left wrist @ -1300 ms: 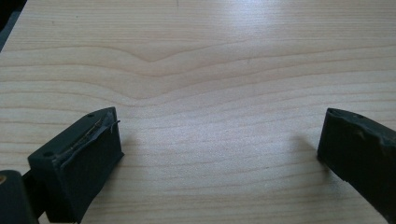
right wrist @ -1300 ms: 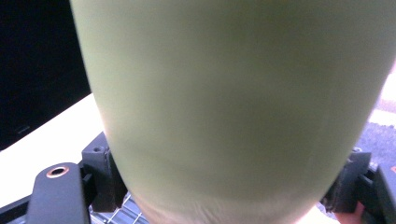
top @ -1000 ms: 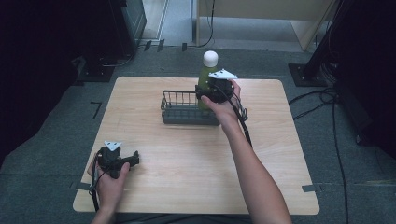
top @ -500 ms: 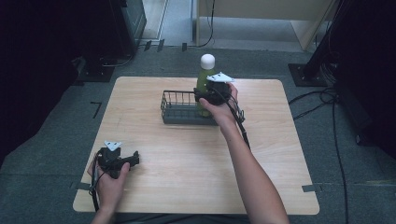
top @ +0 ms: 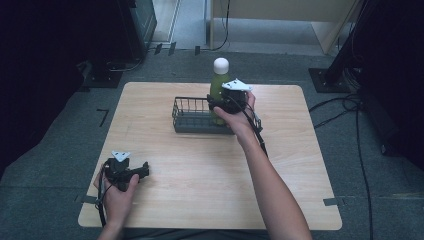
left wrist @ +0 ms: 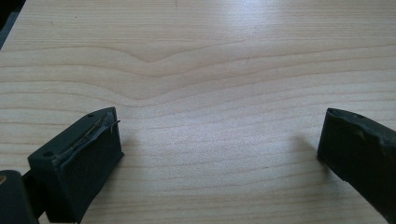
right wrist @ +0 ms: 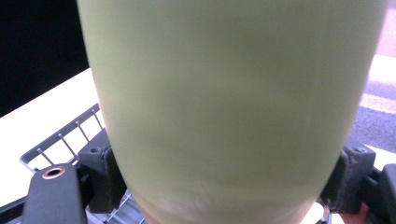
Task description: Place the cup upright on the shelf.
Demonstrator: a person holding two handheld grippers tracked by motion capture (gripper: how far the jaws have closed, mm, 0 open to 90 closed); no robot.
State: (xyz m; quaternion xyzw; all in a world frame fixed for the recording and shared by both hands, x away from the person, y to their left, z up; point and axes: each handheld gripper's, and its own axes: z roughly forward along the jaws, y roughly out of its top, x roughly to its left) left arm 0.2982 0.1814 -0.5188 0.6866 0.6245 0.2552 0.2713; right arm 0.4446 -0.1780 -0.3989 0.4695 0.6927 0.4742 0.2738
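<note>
A green bottle point(top: 218, 85) with a white cap stands upright over the right end of a dark wire basket point(top: 192, 116) at the table's far middle. My right gripper point(top: 225, 104) is shut on the bottle's body; in the right gripper view the green bottle point(right wrist: 233, 107) sits between both black jaws, with the basket's wire rim point(right wrist: 65, 135) below it. My left gripper point(top: 142, 171) rests on the wood near the front left corner. In the left gripper view my left gripper point(left wrist: 219, 149) stands open over bare table.
The light wooden table point(top: 200, 170) has dark floor on all sides. A cable point(top: 257, 135) trails from the right gripper along the forearm. Dark equipment stands at the far left, and cables lie on the floor at the right.
The right gripper has carried the bottle a little to the left, over the basket's right end. The left gripper has stayed put.
</note>
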